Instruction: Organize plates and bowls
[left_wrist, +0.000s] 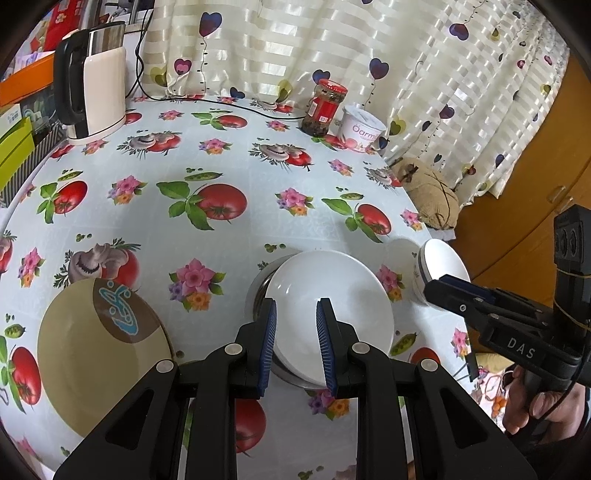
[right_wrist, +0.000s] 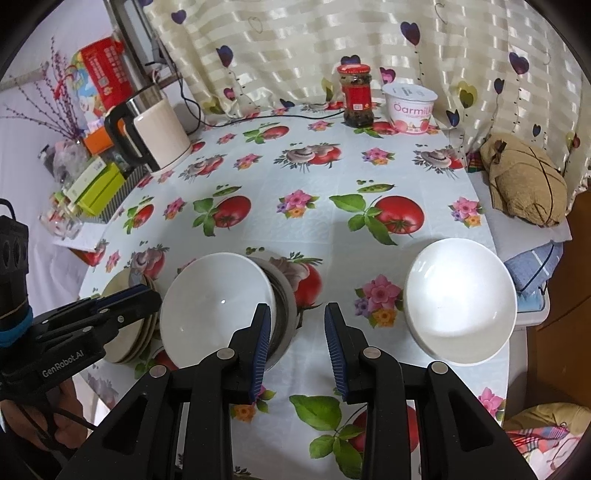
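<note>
A white bowl (left_wrist: 325, 306) (right_wrist: 218, 306) sits tilted on a metal dish (left_wrist: 258, 291) (right_wrist: 284, 306) in the middle of the table. My left gripper (left_wrist: 295, 332) is open, with its fingers over the bowl's near rim and holding nothing. A second white bowl (right_wrist: 461, 302) (left_wrist: 439, 266) stands at the right table edge. A stack of beige plates (left_wrist: 99, 354) (right_wrist: 129, 328) lies at the left. My right gripper (right_wrist: 297, 339) is open and empty, above the cloth between the two bowls.
A kettle (left_wrist: 96, 81) (right_wrist: 155, 129) stands at the back left, with a jar (right_wrist: 356, 96) and a yoghurt tub (right_wrist: 410, 107) at the back. A brown bundle (right_wrist: 524, 181) lies past the right edge. The table (right_wrist: 295, 221) has a fruit-pattern cloth.
</note>
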